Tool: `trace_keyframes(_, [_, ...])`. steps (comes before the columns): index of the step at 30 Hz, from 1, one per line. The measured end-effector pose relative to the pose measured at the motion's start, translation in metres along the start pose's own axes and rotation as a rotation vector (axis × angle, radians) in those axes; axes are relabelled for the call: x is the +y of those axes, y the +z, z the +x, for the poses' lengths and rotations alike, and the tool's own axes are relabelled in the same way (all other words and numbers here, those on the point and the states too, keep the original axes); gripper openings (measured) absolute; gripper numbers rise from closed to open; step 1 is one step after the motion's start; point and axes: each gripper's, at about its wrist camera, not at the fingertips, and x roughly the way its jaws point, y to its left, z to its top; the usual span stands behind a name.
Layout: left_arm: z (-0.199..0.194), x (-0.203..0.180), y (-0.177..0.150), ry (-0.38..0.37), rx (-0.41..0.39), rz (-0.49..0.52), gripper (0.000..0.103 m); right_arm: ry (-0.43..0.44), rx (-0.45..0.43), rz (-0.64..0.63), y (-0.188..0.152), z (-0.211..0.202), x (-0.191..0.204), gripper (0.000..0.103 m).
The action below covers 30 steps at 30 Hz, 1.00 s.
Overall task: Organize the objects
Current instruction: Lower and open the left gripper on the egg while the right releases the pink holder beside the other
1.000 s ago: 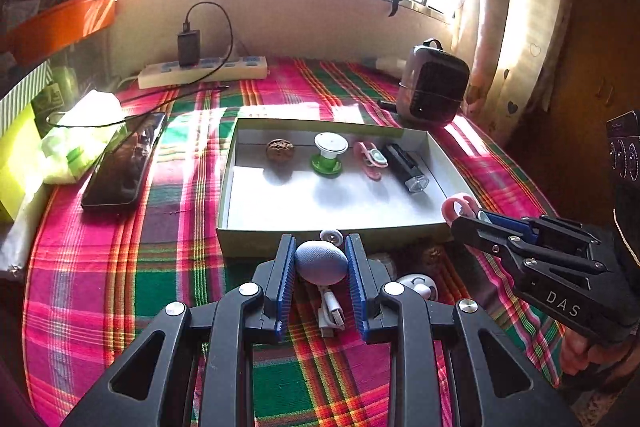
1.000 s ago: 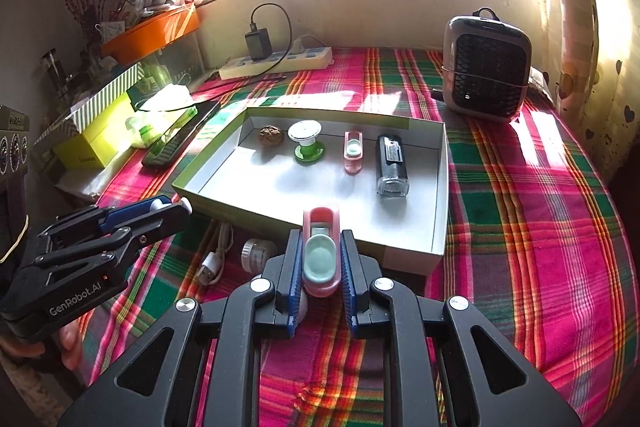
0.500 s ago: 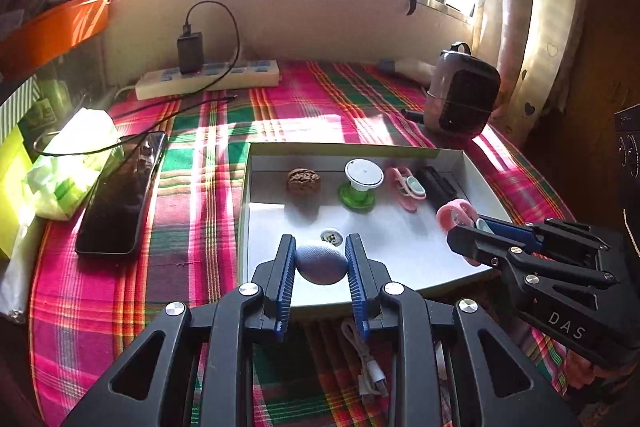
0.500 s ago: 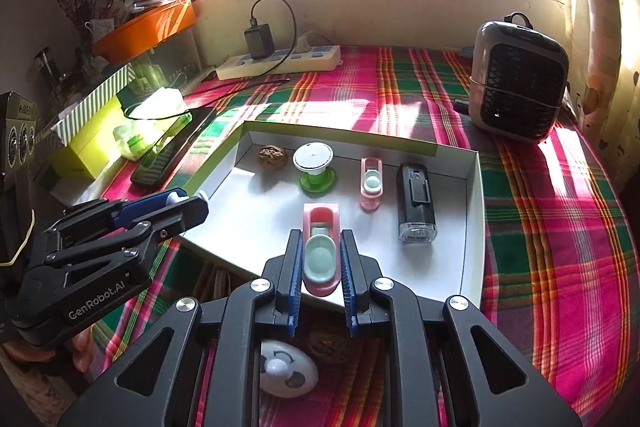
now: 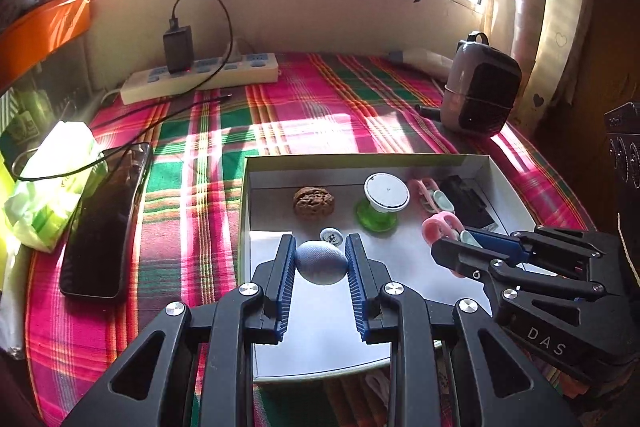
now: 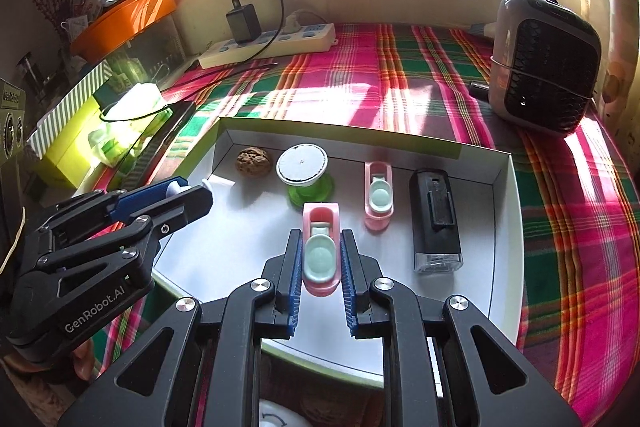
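We can only see the top of a white round thing [image 6: 276, 417] at the picture's bottom edge. The right gripper [image 5: 446, 247] hides part of the black box [image 5: 468, 201].

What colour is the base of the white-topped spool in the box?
Translucent green, under the white-topped spool; clearest in the right wrist view.

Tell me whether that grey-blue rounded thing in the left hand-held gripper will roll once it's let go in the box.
Probably: the grey-blue object looks domed and smooth, and the box floor is flat and slick. It seems light, so a nudge may send it off.
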Motion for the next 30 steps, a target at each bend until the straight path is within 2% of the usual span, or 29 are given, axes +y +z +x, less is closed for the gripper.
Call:
trace_keyframes(8, [0.017, 0.001, 0.001, 0.013, 0.028, 0.004, 0.023, 0.002, 0.026, 0.003, 0.005, 0.015, -0.001, 0.019])
trace_keyframes(30, [0.03, -0.002, 0.004, 0.025, 0.041, 0.022, 0.023, -0.008, 0.03, 0.003, 0.006, 0.026, 0.0, 0.019])
